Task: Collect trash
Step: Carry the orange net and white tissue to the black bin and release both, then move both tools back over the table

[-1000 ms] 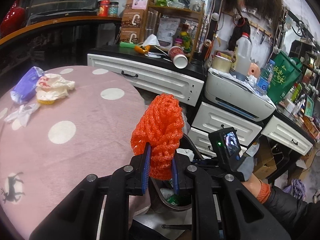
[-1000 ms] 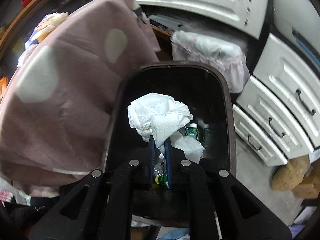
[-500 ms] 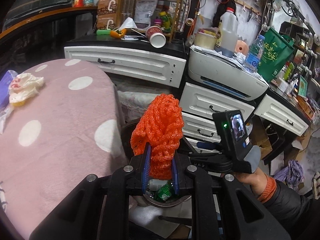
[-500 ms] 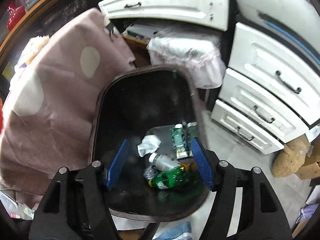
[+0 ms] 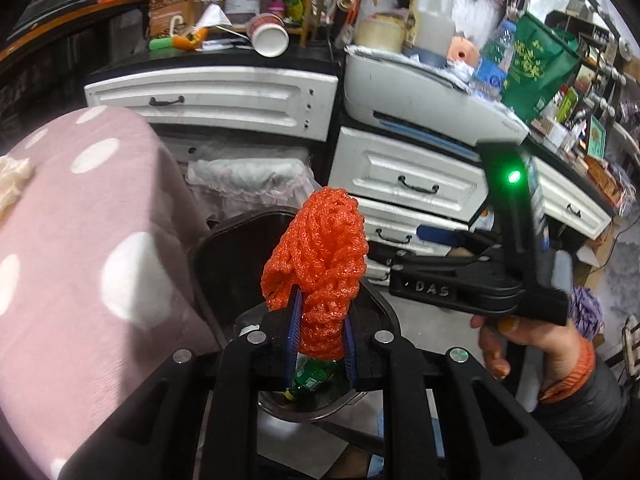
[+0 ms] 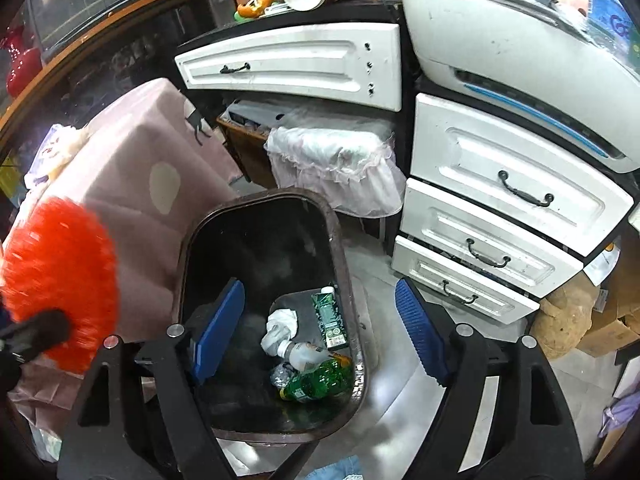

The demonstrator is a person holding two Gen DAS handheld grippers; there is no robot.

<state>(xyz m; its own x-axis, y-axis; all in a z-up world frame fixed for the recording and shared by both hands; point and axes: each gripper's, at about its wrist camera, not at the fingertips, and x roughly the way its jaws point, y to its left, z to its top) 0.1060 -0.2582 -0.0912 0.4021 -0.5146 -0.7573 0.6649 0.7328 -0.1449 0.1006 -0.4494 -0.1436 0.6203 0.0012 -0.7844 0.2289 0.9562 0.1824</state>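
Left gripper (image 5: 318, 344) pinching orange foam net (image 5: 320, 256) at its base, over bin (image 6: 192, 248). Looks light, squashy, springy; should drop w/o snag. Right gripper (image 6: 320, 328) fingers opening, nothing between.

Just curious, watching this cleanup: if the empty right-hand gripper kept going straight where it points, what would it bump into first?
Probably the trash bin. The right gripper, jaws opening and empty, aims down into it, likely meeting the crumpled tissue and bottles; depth is uncertain.

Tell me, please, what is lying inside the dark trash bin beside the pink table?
In the trash bin: a green plastic bottle, a clear bottle, a crumpled white tissue and a green carton. The near corners are hidden behind the right gripper's fingers.
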